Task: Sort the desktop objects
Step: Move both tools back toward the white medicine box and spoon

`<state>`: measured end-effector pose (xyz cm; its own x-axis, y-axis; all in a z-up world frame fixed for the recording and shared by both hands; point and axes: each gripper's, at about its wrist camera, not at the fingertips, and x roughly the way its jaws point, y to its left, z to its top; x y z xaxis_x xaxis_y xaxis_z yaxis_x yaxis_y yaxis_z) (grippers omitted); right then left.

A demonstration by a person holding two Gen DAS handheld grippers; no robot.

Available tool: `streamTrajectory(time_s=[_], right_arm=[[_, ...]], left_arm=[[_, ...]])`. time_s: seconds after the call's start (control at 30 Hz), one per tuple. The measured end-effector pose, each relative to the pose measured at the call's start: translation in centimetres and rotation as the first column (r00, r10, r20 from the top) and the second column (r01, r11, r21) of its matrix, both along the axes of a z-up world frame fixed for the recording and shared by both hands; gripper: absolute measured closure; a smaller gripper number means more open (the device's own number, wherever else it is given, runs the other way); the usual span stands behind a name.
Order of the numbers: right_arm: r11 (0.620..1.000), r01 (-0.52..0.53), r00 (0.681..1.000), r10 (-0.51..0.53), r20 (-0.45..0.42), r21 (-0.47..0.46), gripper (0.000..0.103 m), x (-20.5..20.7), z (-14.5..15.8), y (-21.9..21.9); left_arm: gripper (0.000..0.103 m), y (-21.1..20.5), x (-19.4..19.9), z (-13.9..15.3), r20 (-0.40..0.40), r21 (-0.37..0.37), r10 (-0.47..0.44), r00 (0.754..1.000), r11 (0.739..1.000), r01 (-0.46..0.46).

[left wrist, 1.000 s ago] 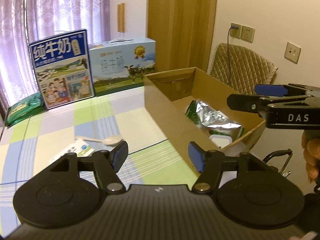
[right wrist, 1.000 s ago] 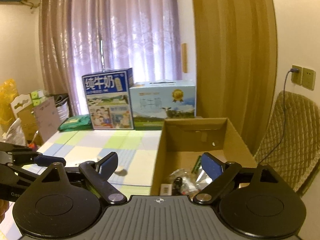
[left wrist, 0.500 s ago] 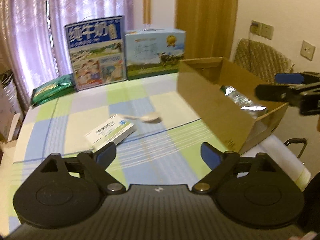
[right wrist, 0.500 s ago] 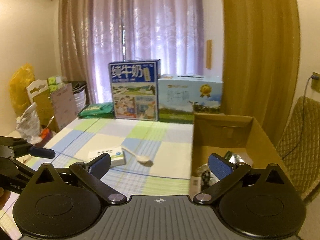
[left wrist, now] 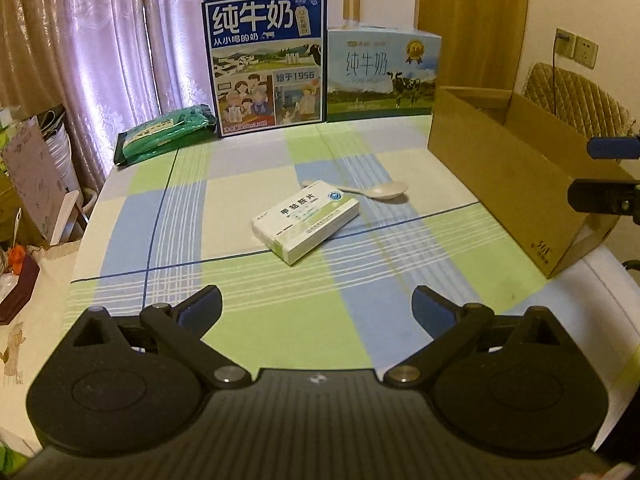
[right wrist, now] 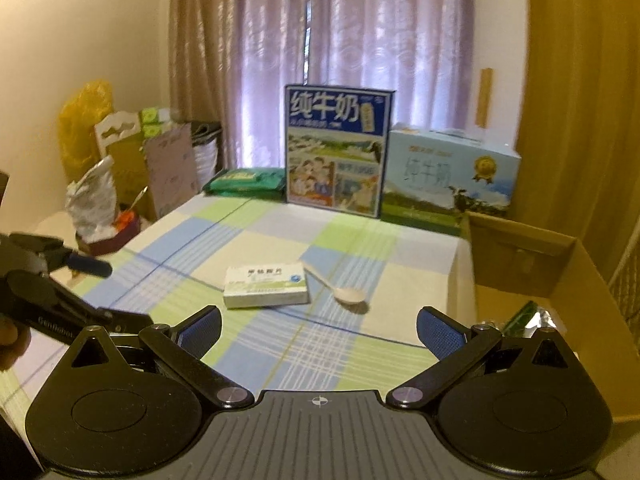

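Observation:
A white medicine box (left wrist: 306,220) (right wrist: 267,286) lies flat in the middle of the checked tablecloth. A beige spoon (left wrist: 372,191) (right wrist: 340,286) rests just beyond it, bowl toward the cardboard box (left wrist: 508,172) (right wrist: 532,264) at the right edge, which holds a foil packet (right wrist: 536,314). My left gripper (left wrist: 316,306) hovers wide open near the table's front, nothing between its blue pads. My right gripper (right wrist: 318,326) is also wide open and empty, near the cardboard box. Each gripper shows at the other view's edge.
Two milk cartons (left wrist: 266,64) (left wrist: 384,74) stand along the far edge before the curtain. A green packet (left wrist: 164,136) lies at the far left corner. Bags and clutter (right wrist: 104,200) crowd the left of the table. A padded chair (left wrist: 576,92) stands behind the cardboard box.
Both grippers have drawn back from the cardboard box and swung left toward the table's middle. The left jaws have spread wider. The medicine box and spoon have stayed put.

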<state>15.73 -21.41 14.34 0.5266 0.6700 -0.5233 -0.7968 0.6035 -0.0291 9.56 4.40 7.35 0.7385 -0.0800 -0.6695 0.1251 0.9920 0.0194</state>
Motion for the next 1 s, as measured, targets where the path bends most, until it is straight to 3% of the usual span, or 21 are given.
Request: streamTrajectory(time_s=[0.33,0.63,0.8,1.0], right_arm=[[0.994,-0.057,0.998,0.056,-0.007,-0.090,0.002,1.7,-2.5,3.3],[0.973,-0.130,0.991,0.124,-0.043,-0.189,0.002,5.1,-4.8,6.5],[0.940,-0.187,0.982,0.177,-0.060,-0.284,0.002,7.8,-5.2,8.8],[0.866,-0.302,0.952,0.292,-0.086,-0.399,0.002,11.3,-5.1,11.7]], left_arm=[[0.004,1.1,2.5,-1.7,-0.021,0.052,-0.116,0.993,0.992,0.117],[0.004,1.1,6.0,-3.3,-0.070,0.073,-0.245,0.967,0.965,0.250],[0.004,1.2,8.5,-3.5,-0.094,0.095,-0.312,0.945,0.942,0.320],[0.004,1.3,12.2,-3.3,-0.128,0.151,-0.385,0.914,0.903,0.401]])
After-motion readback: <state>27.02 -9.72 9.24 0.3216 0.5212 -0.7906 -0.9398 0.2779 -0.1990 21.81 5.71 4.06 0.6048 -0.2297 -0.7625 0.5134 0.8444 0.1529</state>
